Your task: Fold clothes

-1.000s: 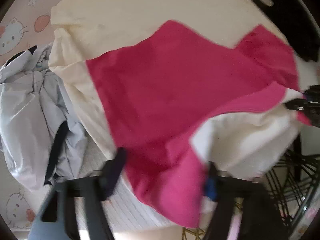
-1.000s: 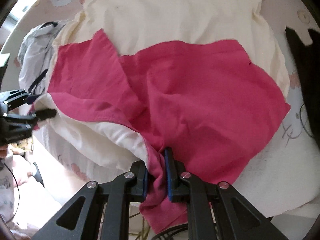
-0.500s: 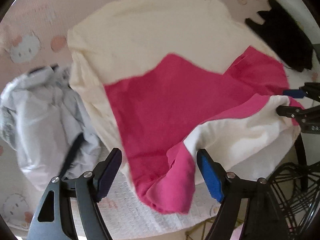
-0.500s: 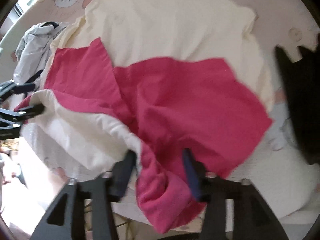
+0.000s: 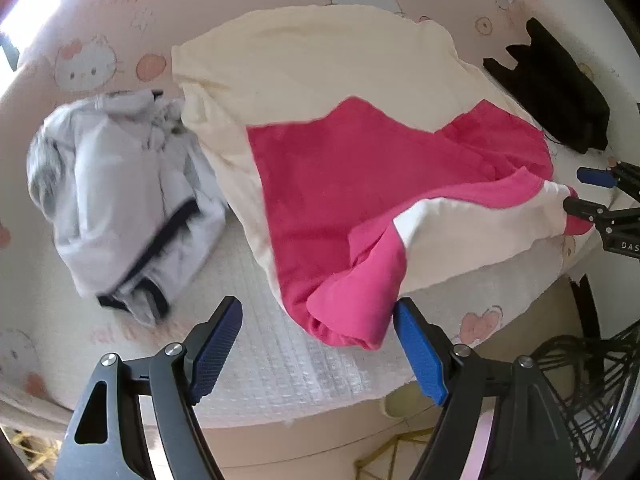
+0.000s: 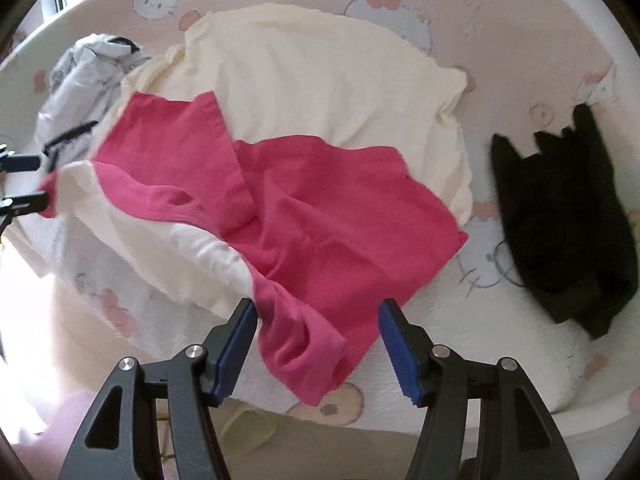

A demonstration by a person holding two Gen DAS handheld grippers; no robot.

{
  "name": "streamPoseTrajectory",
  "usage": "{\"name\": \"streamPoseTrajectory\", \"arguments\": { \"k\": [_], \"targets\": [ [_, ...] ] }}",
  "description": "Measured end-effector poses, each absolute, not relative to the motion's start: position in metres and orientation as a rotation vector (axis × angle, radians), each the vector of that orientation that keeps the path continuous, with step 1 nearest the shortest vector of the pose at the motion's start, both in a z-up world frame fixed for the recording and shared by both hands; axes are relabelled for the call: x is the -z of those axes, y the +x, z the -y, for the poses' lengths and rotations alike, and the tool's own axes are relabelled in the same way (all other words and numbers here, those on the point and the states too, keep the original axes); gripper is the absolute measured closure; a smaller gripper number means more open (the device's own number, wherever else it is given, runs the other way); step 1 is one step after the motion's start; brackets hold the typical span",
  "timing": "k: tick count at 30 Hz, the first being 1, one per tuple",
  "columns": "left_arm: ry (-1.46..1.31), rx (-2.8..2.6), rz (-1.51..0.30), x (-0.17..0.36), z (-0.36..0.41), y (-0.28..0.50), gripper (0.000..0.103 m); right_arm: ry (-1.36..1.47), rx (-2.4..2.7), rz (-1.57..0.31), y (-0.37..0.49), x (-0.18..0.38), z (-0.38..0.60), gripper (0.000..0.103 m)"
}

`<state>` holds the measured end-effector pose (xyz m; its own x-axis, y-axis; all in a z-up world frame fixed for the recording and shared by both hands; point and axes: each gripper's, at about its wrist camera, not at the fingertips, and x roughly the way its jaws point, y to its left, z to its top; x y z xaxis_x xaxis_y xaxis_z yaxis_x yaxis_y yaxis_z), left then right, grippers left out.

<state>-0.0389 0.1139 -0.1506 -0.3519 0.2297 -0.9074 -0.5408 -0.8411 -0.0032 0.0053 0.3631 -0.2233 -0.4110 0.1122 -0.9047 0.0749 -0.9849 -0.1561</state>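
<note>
A pink garment (image 5: 360,184) lies spread over a cream garment (image 5: 320,64) on the bed, its near edge turned back so that cream shows beneath. In the left wrist view my left gripper (image 5: 318,312) stands open just above a bunched pink corner, pads clear of it. In the right wrist view my right gripper (image 6: 317,306) has its jaws opening. The other pink corner (image 6: 304,352) lies loose between them, unpressed. Each gripper shows at the other view's edge: the right gripper (image 5: 580,192) and the left gripper (image 6: 24,182).
A crumpled grey-white jacket (image 5: 120,200) lies left of the cream garment and a black garment (image 6: 560,220) to its right. The bed sheet (image 5: 280,360) is pale with cartoon cats. A black wire rack (image 5: 592,380) stands on the floor past the bed's edge.
My right gripper opened and let go of the pink corner, which dropped onto the bed. Both grippers drew back and rose away from the garment. The left gripper stayed open.
</note>
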Motion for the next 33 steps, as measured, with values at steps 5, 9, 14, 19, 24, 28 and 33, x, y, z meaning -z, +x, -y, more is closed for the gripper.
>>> {"name": "streamPoseTrajectory", "arguments": {
  "k": [5,9,14,19,24,28,33],
  "targets": [
    [-1.346,-2.254,-0.372,0.157,-0.112,-0.036,0.026,-1.666,-2.605,0.164,0.003,0.227,-0.374,0.041],
    [-1.255,-2.287,-0.399,0.154,-0.117,-0.038,0.039,-1.677,-2.597,0.077,-0.004,0.231,-0.385,0.041],
    [-1.271,-2.280,-0.309,0.160,-0.119,-0.057,0.086,-1.650,-2.599,0.039,-0.013,0.236,-0.388,0.046],
    [-1.321,-2.283,-0.276,0.166,-0.124,-0.074,0.088,-1.627,-2.704,0.023,-0.008,0.220,-0.373,0.086],
    [-1.369,-2.280,-0.249,0.171,-0.126,-0.079,0.088,-1.622,-2.739,-0.039,-0.005,0.204,-0.376,0.064],
    [-1.365,-2.290,-0.293,0.172,-0.130,-0.077,0.088,-1.486,-2.767,-0.032,0.012,0.185,-0.382,0.036],
    [-1.397,-2.287,-0.243,0.173,-0.127,-0.080,0.088,-1.511,-2.764,0.017,0.025,0.190,-0.380,0.028]
  ]
}}
